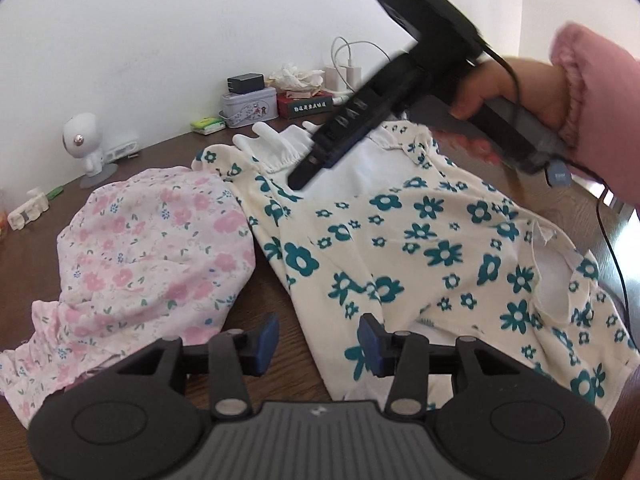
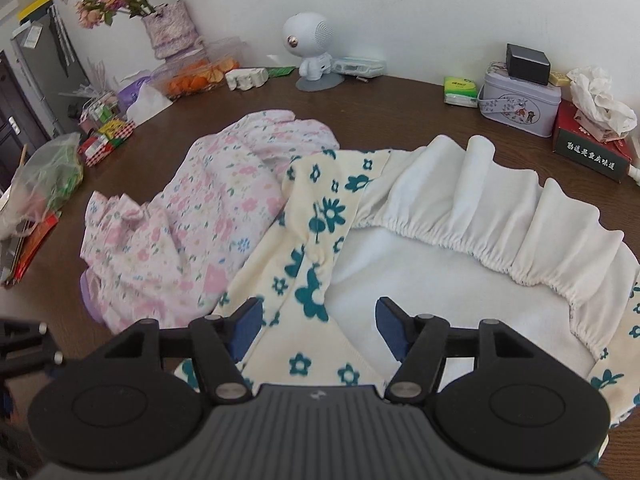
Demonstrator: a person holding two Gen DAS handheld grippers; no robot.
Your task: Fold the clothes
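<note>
Cream garment with teal flowers lies spread on the brown table, inside partly turned out so the white lining and gathered elastic edge show. In the left wrist view its long axis runs from about 11 o'clock, the elastic end, down to 4 o'clock, the end with an opening showing white inside.

From my left gripper the cloth sits at 1 to 3 o'clock. Its near edge passes just beside the right-hand finger; whether it touches I cannot tell. The left-hand finger is over bare table. Jaws moderately parted, nothing between the pads that I can make out.

My right gripper hangs over the elastic end, with the flowered strip and lining straight ahead at 12 o'clock. Jaws set wider than the left. Cloth lies under and between the fingers, but the pads are not pressed on it. In the left wrist view this gripper reaches in from 2 o'clock in a hand with a pink sleeve.

My read: right is nearer the elastic hem, left nearer the opposite side edge. Likely each pinches its own edge for the fold.

Pink floral garment lies crumpled at 10 o'clock, touching the cream one.
</note>
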